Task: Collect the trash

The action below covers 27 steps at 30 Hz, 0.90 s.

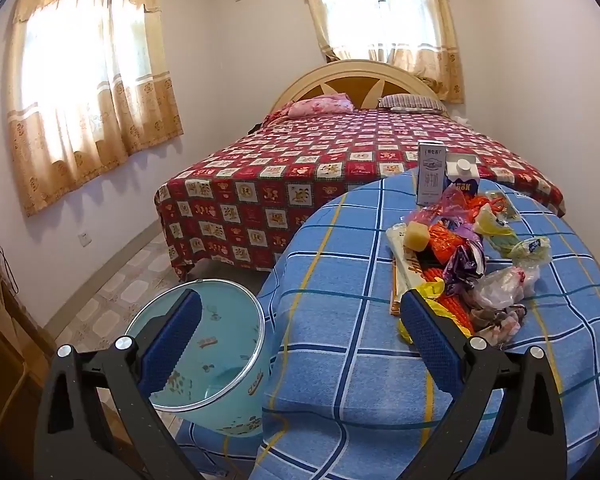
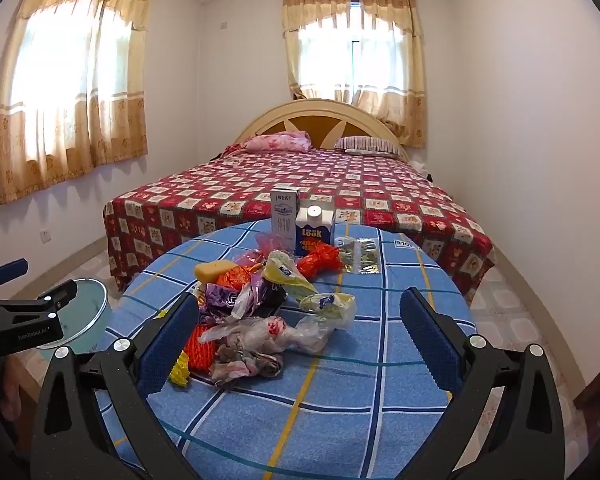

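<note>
A pile of trash lies on the round table with a blue checked cloth: crumpled plastic bags, orange netting, purple wrappers, a yellow sponge. Two milk cartons stand behind it. In the left wrist view the pile is right of centre and a light blue bin stands on the floor left of the table. My left gripper is open and empty above the table's left edge. My right gripper is open and empty, near the pile's front. The left gripper's body shows at the left.
A bed with a red patterned cover stands behind the table. Wooden furniture is at the far left. Tiled floor runs between the bed and the wall. The bin's rim shows left of the table.
</note>
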Motion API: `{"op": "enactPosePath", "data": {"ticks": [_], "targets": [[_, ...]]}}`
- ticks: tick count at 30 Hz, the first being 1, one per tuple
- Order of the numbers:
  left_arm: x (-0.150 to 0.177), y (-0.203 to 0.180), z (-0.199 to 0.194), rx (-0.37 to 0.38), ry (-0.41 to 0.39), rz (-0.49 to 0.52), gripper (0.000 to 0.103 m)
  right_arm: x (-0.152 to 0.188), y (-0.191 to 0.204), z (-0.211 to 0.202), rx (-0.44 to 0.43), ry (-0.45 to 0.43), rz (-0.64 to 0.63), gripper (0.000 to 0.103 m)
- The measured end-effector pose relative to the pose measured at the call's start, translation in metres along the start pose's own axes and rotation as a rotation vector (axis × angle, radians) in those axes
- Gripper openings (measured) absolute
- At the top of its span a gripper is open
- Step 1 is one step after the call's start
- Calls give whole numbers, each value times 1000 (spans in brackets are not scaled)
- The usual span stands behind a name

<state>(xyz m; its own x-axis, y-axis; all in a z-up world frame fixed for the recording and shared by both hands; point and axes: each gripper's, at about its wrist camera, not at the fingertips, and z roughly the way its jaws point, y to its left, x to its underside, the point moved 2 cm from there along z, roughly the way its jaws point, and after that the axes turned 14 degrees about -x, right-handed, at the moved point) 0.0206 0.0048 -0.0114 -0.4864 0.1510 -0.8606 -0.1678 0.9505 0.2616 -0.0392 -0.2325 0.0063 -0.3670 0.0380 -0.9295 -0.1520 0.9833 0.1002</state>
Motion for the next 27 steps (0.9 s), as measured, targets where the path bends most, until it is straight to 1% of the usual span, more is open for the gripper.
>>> {"op": "enactPosePath", "data": {"ticks": [7,8,27], "targets": [[0,1,0,-1,-4,-3,97,-1,-1,-1,-2,1,1,99],[-1,1,0,0,-2,-3,97,4,3,3,-2,0,-1,99],[-3,4,-1,-3,-8,-11,97,8,4,7,-3,7,0,99]]}}
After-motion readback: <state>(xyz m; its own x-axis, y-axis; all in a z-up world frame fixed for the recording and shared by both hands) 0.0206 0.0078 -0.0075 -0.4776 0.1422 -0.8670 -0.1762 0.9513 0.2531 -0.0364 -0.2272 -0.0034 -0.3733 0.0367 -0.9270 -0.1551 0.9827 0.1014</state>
